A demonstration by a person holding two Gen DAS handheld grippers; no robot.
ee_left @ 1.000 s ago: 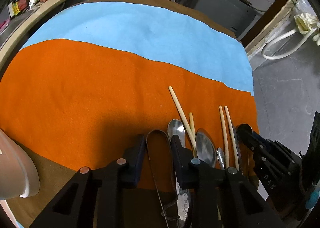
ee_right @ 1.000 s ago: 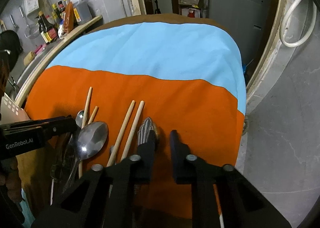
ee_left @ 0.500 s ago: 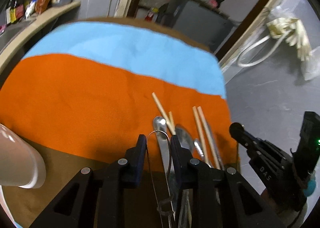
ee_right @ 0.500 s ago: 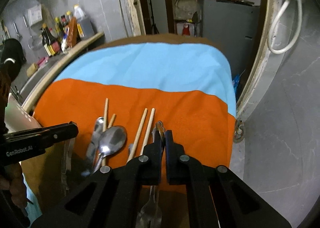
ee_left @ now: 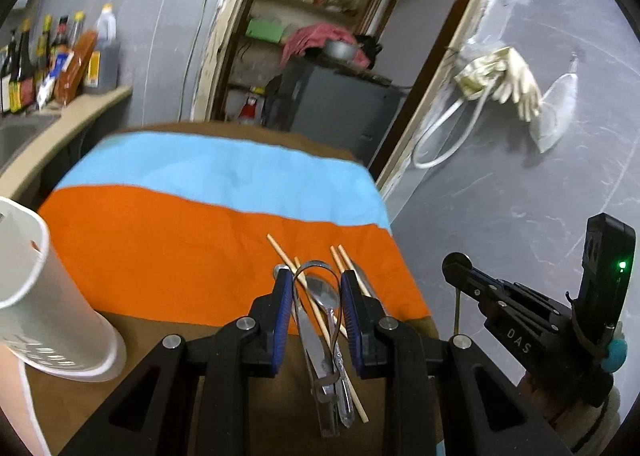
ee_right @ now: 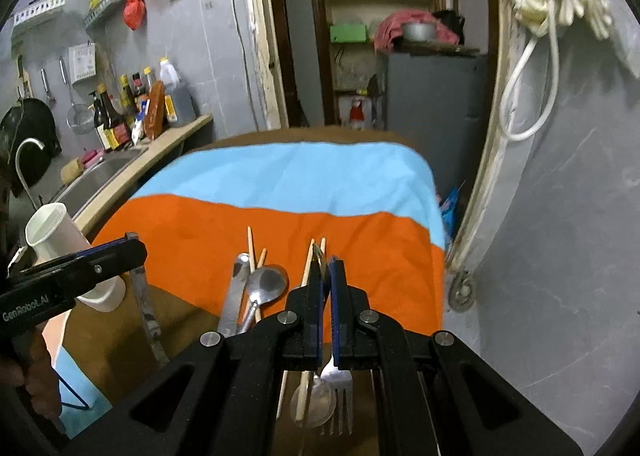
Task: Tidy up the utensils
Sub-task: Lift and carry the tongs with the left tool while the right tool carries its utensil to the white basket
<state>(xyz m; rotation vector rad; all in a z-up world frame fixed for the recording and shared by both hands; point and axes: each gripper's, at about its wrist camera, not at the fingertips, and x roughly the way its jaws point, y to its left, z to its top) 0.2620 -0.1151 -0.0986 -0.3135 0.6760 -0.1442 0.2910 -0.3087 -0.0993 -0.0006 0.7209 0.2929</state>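
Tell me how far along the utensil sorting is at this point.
Early stage. Done: nothing visible yet, as no handle sticks out of the white holder. In hand: the left gripper has its jaws shut on metal tongs, and the right gripper is shut on a fork. Left: spoons and chopsticks lie on the orange cloth.

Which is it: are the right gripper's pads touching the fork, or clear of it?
Touching. In the right wrist view the right gripper is clamped on the fork by its handle, with the tines hanging below the jaws.
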